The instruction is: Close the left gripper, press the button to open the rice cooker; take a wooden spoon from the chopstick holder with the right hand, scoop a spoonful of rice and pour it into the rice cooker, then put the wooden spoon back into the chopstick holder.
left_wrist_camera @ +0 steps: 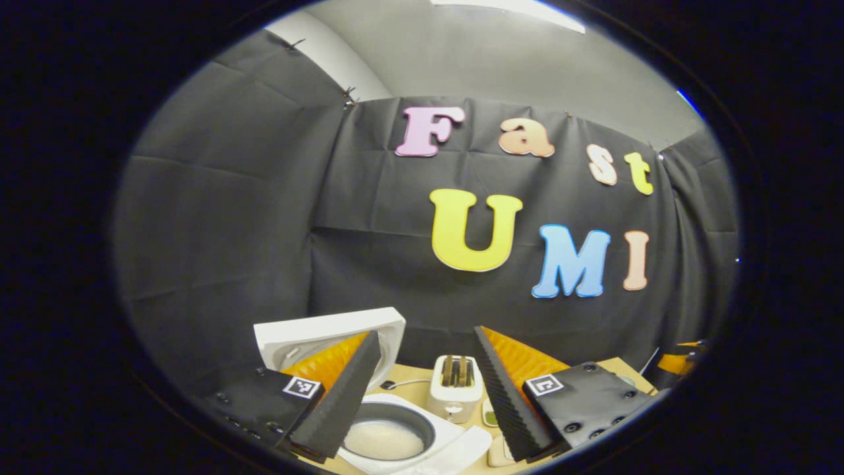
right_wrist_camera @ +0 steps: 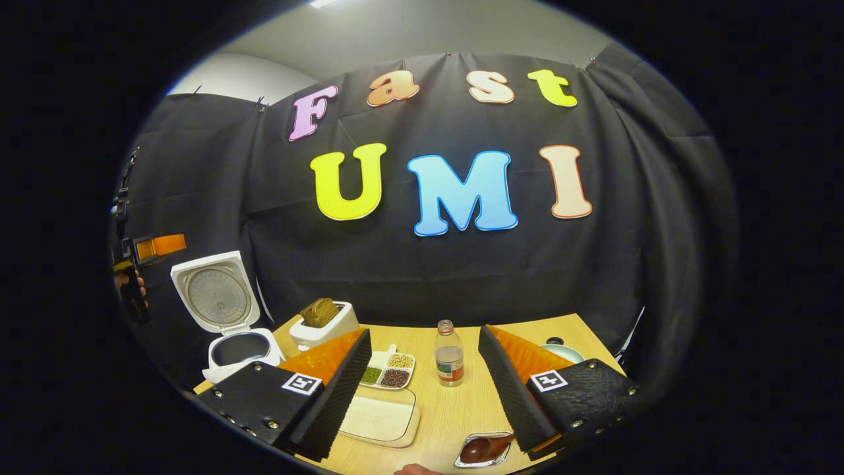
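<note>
Both tongs hang with fingers spread, holding nothing: the left gripper above the rice cooker, lid up, rice in the pot; the right gripper over the table. The wooden spoon lies in a small tray. The bottle label is unreadable

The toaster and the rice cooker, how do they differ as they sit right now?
The rice cooker stands with its lid up and its pot exposed, with rice in it in the left gripper view; the toaster has no lid, just top slots with bread in them. The rice cooker sits at the table's left corner, the toaster farther back beside it. With its lid raised, the rice cooker reaches higher than the toaster. Both are white.
</note>
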